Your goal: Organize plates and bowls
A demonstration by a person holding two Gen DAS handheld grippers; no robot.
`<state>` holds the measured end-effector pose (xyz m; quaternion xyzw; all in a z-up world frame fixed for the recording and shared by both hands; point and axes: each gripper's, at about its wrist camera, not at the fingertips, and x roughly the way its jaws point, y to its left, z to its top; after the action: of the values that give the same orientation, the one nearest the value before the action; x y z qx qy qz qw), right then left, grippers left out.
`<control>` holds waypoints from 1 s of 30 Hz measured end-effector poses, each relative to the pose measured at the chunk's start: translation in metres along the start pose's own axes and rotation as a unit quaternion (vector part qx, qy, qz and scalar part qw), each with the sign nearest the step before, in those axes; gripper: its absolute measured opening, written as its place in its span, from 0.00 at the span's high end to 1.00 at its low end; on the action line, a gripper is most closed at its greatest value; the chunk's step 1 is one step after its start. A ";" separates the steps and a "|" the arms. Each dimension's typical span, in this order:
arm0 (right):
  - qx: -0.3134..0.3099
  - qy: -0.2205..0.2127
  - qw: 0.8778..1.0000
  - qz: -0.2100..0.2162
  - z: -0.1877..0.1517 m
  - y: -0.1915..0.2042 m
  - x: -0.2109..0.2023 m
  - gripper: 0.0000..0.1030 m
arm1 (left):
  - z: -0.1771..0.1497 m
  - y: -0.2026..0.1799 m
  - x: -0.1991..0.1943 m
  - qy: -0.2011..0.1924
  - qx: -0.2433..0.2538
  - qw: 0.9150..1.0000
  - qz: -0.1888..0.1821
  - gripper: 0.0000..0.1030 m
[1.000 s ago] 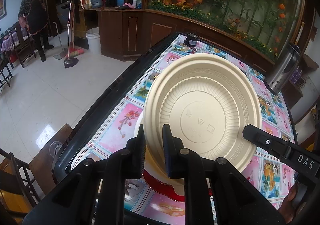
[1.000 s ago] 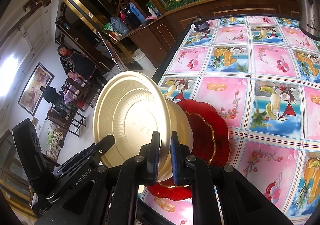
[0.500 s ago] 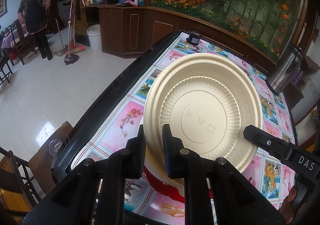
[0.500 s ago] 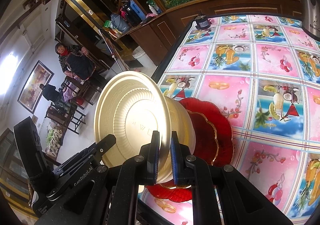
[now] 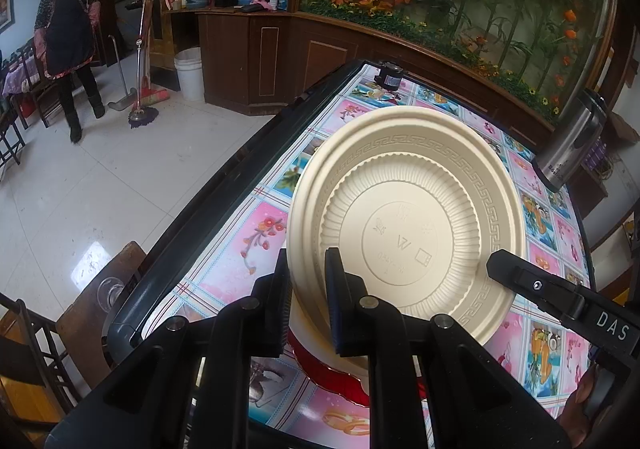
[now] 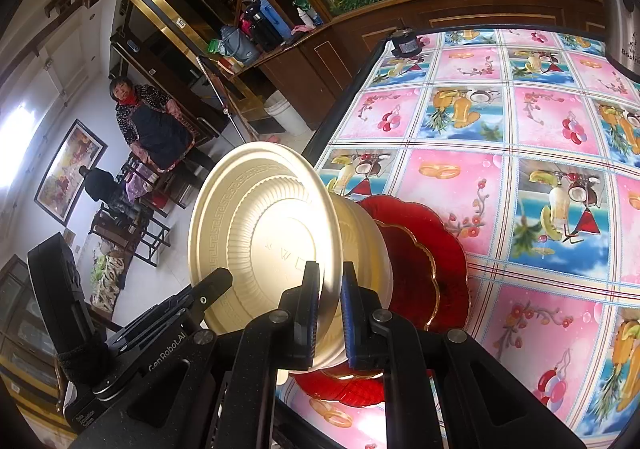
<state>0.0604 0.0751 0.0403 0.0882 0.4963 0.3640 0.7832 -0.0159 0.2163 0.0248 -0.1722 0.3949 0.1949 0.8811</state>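
Cream plate (image 5: 404, 233) clamped at its rim by left gripper (image 5: 308, 305) and right gripper (image 6: 330, 309), tilted over red plates (image 6: 424, 265) near table (image 6: 500, 177) edge.

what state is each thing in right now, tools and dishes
left tool: shut on the cream plate's rim
right tool: shut on the same rim
cream plate: held tilted, underside to the cameras
cream bowl: on the red plate
red plate: flat on the table

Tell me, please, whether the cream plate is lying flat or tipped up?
Tipped up: the cream plate stands on edge, its underside facing the camera, above the red plate.
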 end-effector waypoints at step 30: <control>-0.013 0.002 1.000 -0.008 0.002 0.007 0.000 0.90 | 0.005 0.011 0.004 0.014 -0.015 1.000 -0.021 0.87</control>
<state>0.0590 0.0803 0.0449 0.0730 0.4936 0.3646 0.7862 -0.0157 0.2294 0.0228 -0.1960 0.4008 0.1800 0.8767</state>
